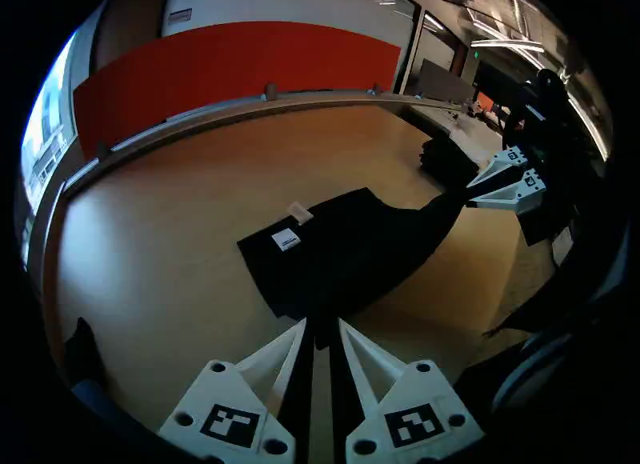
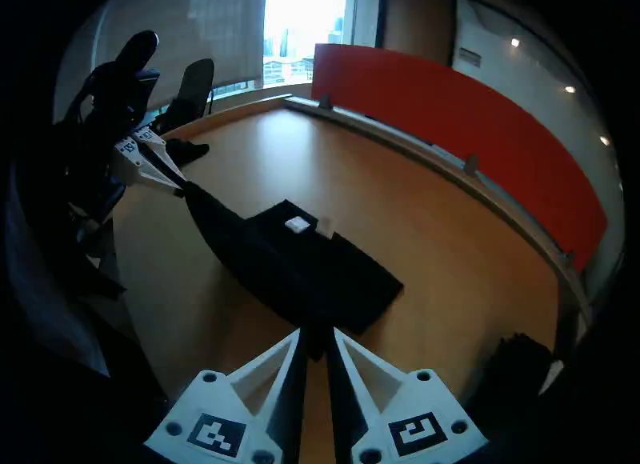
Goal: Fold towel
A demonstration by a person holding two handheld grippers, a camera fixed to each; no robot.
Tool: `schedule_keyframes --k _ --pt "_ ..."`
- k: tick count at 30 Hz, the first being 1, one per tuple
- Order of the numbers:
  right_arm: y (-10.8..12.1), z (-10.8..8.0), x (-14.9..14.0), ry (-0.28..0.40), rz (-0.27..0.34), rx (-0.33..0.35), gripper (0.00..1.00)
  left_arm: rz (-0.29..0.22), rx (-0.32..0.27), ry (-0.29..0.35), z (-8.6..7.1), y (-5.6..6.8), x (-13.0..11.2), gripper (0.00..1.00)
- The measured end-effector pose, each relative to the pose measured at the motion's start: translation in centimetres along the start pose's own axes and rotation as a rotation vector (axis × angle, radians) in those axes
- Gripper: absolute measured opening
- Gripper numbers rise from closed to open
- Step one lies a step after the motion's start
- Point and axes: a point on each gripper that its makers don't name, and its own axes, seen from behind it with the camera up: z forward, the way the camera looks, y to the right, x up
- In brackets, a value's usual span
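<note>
Black towel, partly on the tabletop, pinched at a corner by left tongs and right tongs alike; uneven tension could free one.

towel 1; left claw + right claw = 2; table 1; red panel 1

1. the left gripper view sits low and close over the surface, looking along its own jaws across the towel toward the red panel.
2. the right gripper view looks along its jaws from another side, toward the window.
3. both share the towel, surface and panel; the right gripper and the left gripper each appear farther off in the other's view.
</note>
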Motion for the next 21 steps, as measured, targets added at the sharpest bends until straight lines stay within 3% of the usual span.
schedule_keyframes --k 14,21 --pt "-0.1 0.5 -0.4 -0.024 -0.010 0.009 0.15 -0.008 -0.008 -0.024 0.6 0.2 -0.5 0.12" --pt "0.6 1.4 -0.5 -0.032 0.010 0.012 0.15 -0.008 0.002 -0.023 1.7 -0.7 0.0 0.12"
